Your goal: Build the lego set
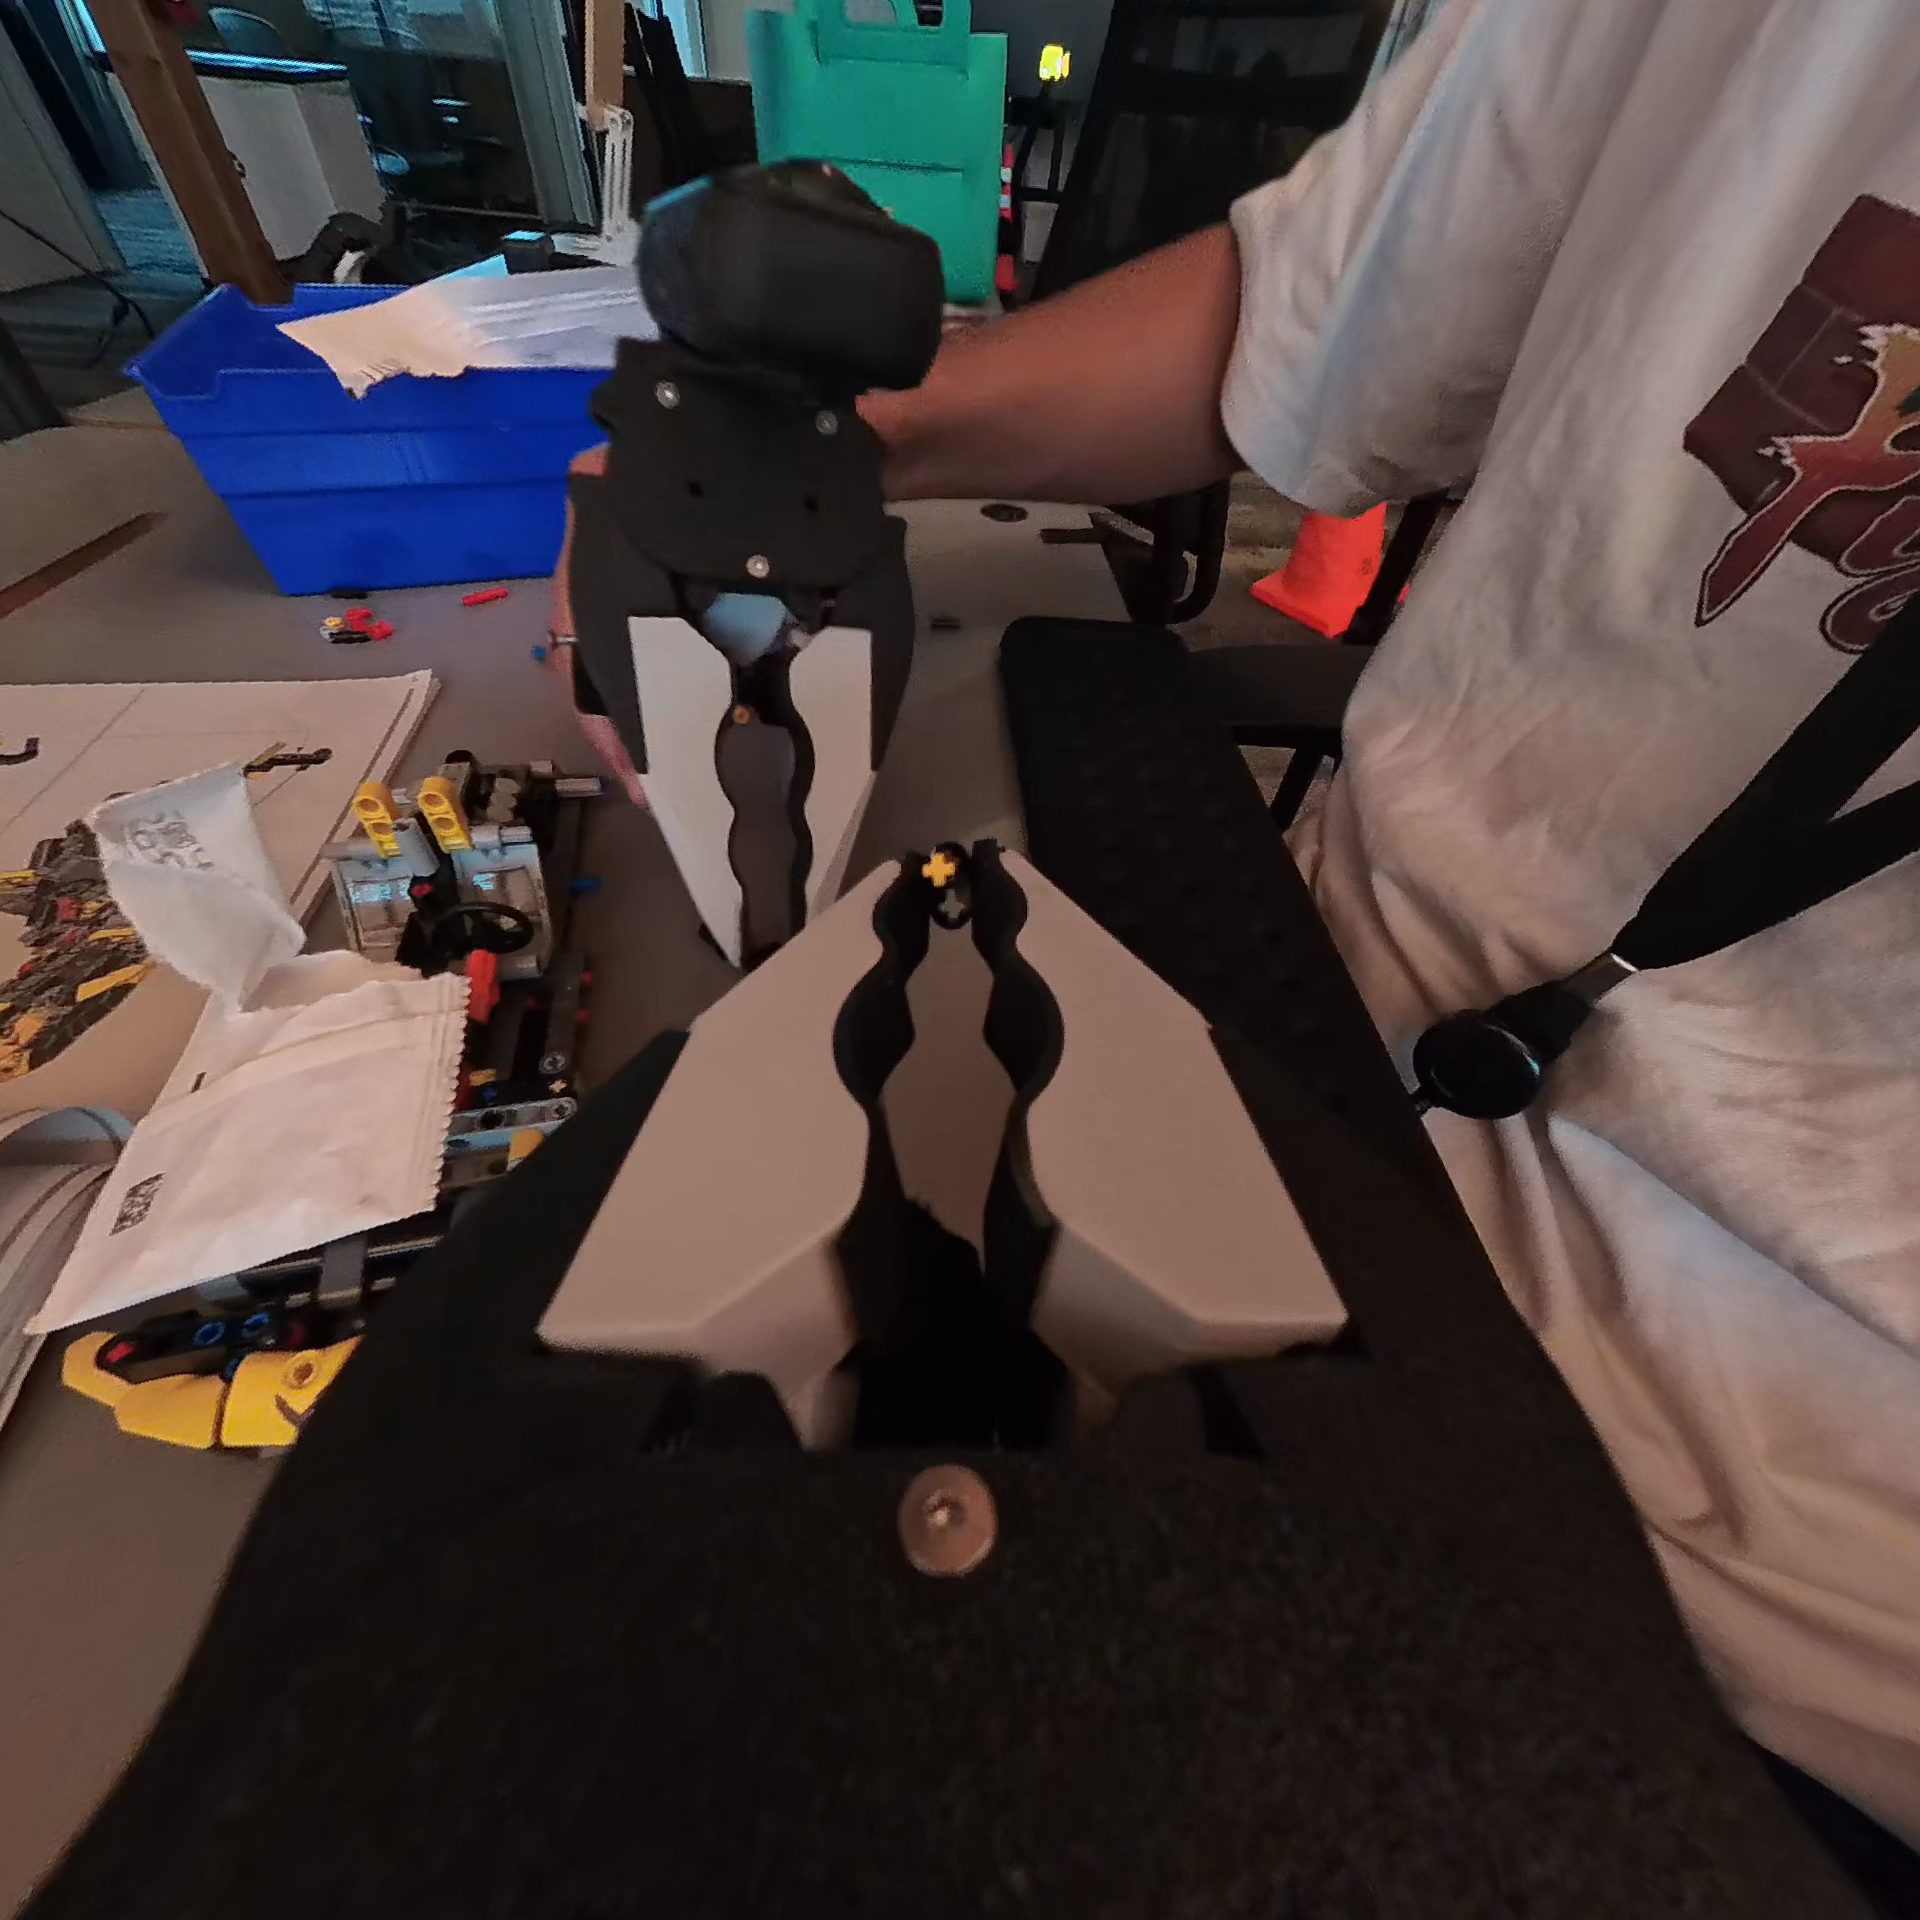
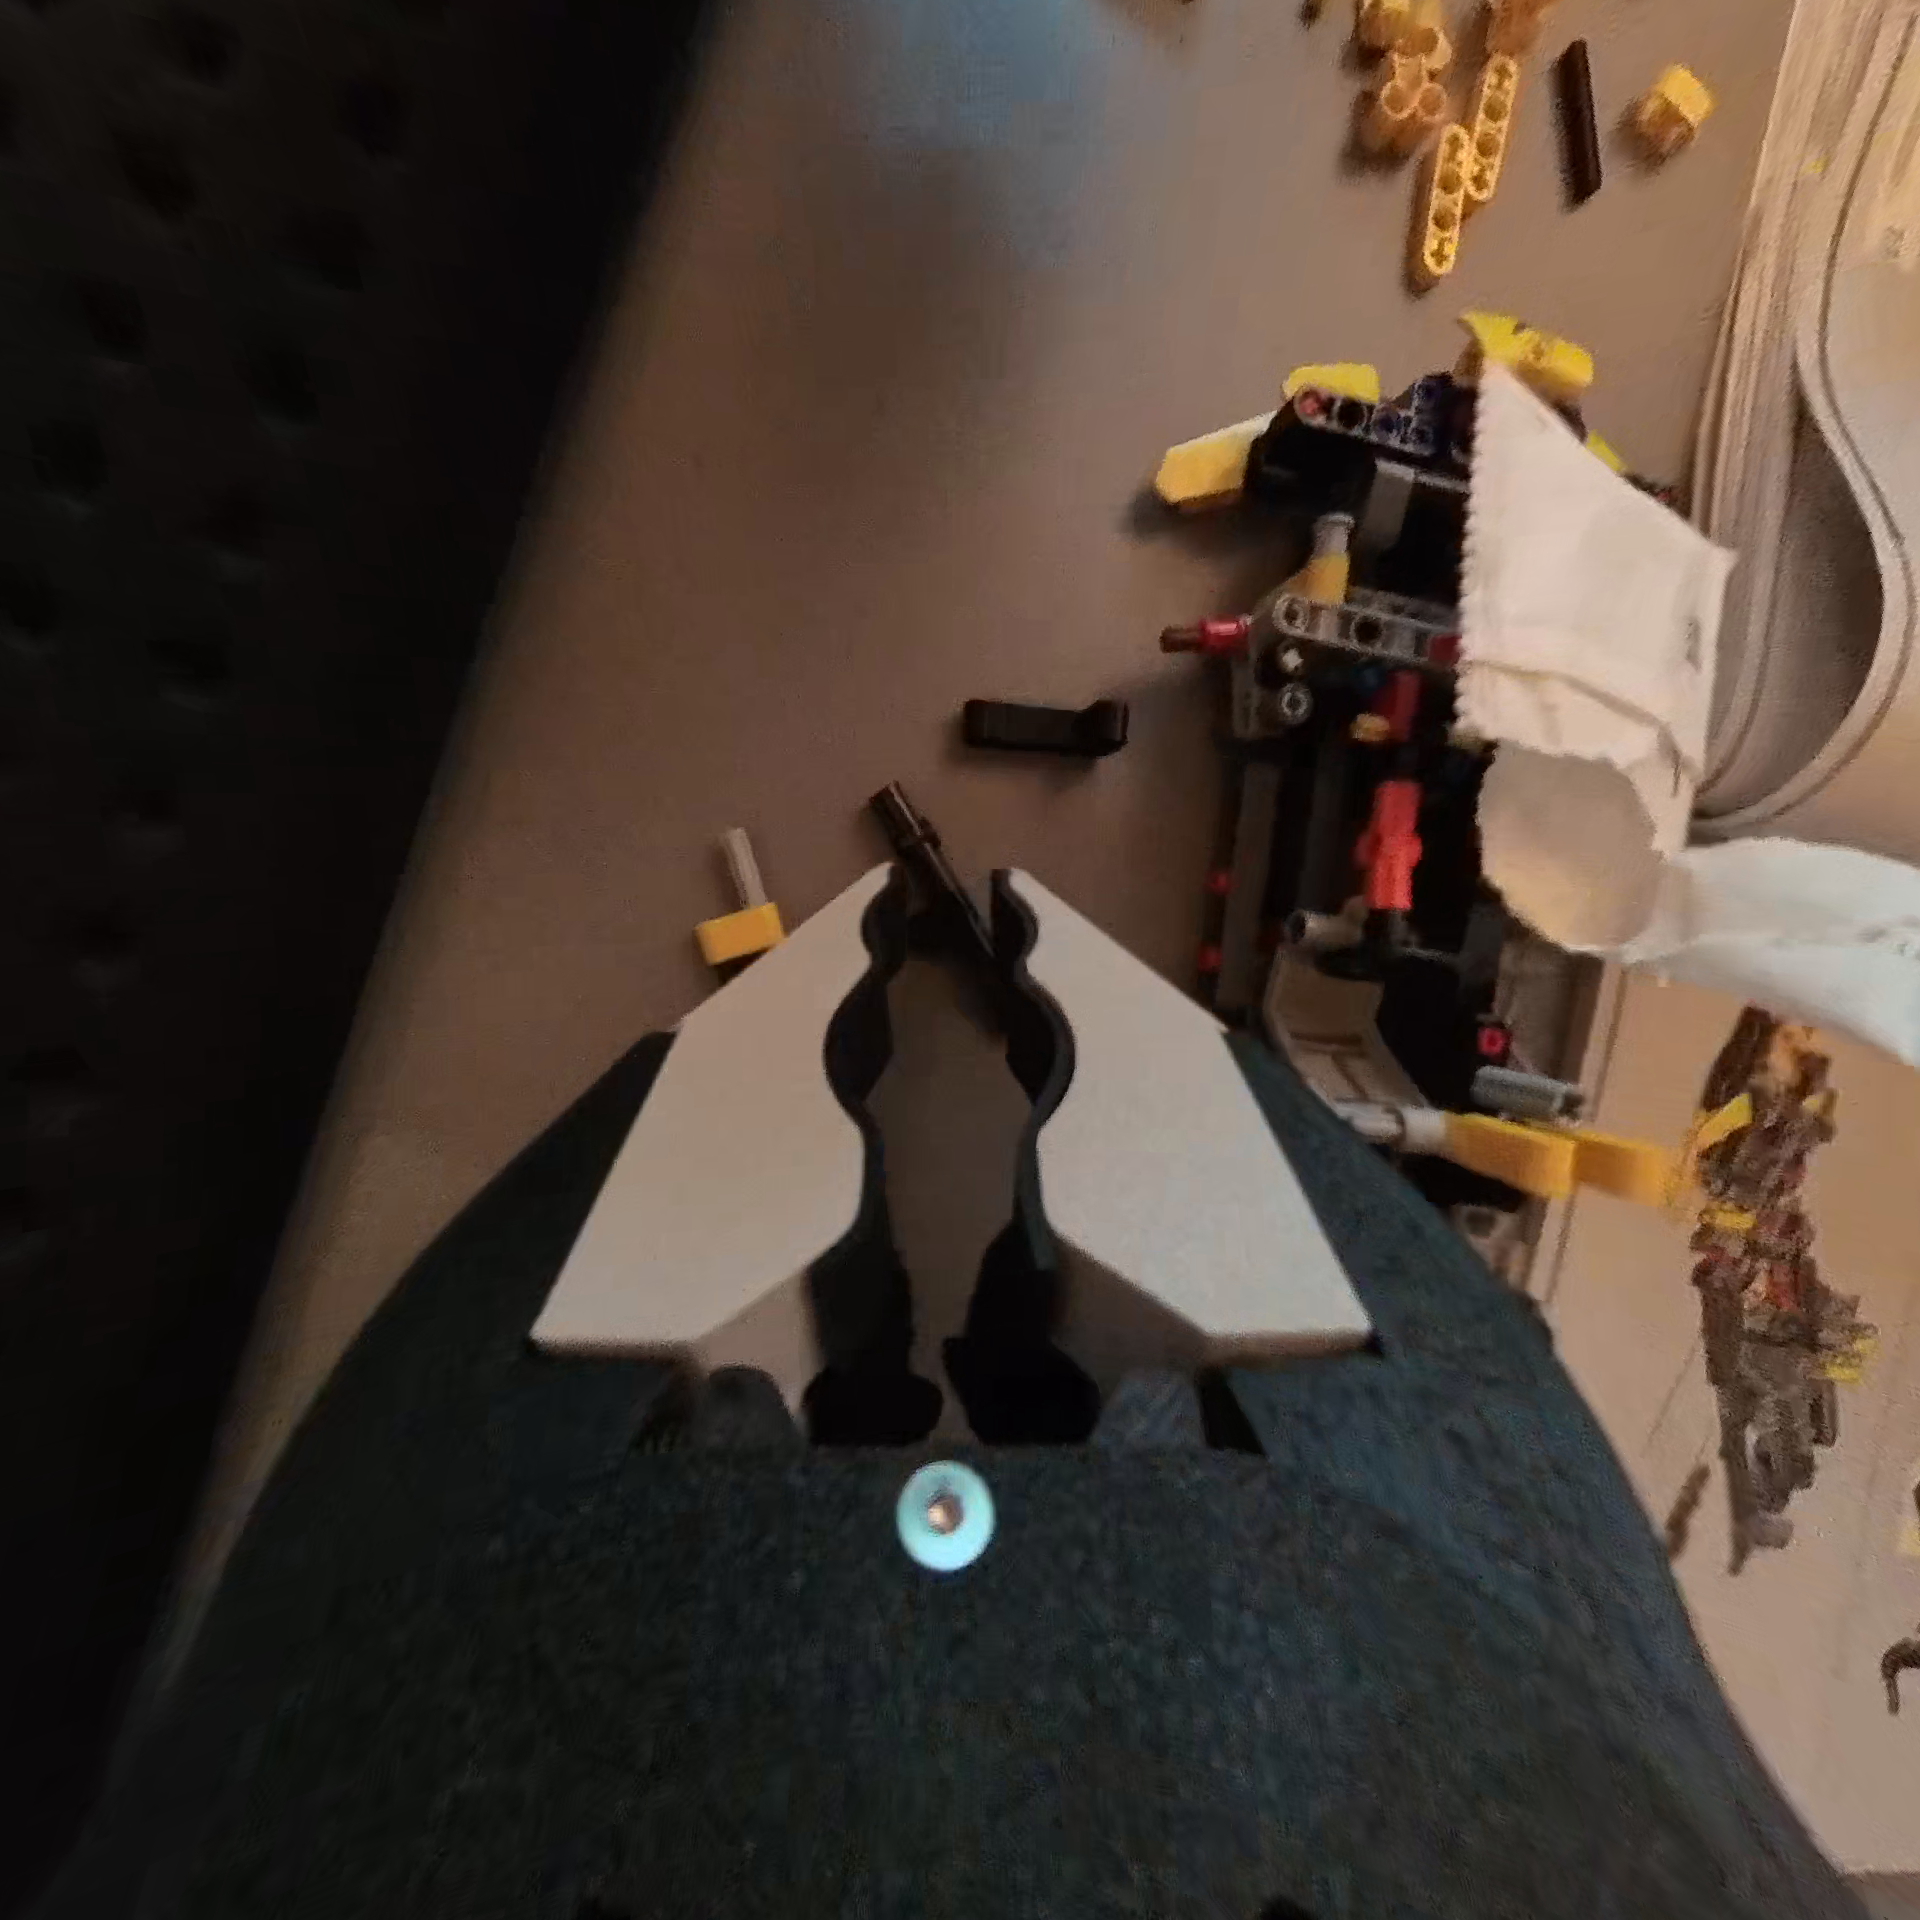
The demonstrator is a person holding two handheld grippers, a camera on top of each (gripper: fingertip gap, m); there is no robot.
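My left gripper [image 1: 945,868] is shut on a small yellow connector [image 1: 938,868] with a cross hole, held at the fingertips above the table edge. My right gripper [image 2: 940,894] is shut on a thin black axle pin [image 2: 925,862] that sticks out diagonally past the tips. In the left wrist view the right gripper [image 1: 764,935] points down at the table, just beyond my left fingertips. The half-built black, grey and yellow lego vehicle [image 1: 468,914] lies to the left; it also shows in the right wrist view [image 2: 1351,831].
A torn white paper bag [image 1: 281,1091] lies over the model and instruction booklet [image 1: 156,748]. A blue bin [image 1: 395,468] stands behind. A black padded chair arm [image 1: 1143,831] and a person in a white shirt [image 1: 1558,727] are at right. Loose pieces [image 2: 1455,135], a black part [image 2: 1039,722] and a yellow part [image 2: 740,920] lie about.
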